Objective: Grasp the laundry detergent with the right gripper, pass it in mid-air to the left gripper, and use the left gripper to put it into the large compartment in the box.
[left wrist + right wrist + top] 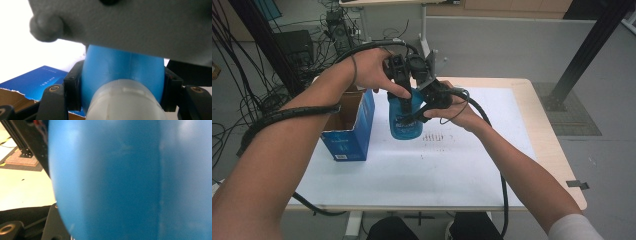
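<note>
Your table has a white top with wood edging; an open blue box stands on it.

A blue plastic bottle with a white, ridged cap and dark lettering on its side is held upright in the air above the white surface, not touching it. It hangs just beside an open blue cardboard box. In the left gripper view, black fingers press against both sides of its blue shoulder, just below the cap.
</note>
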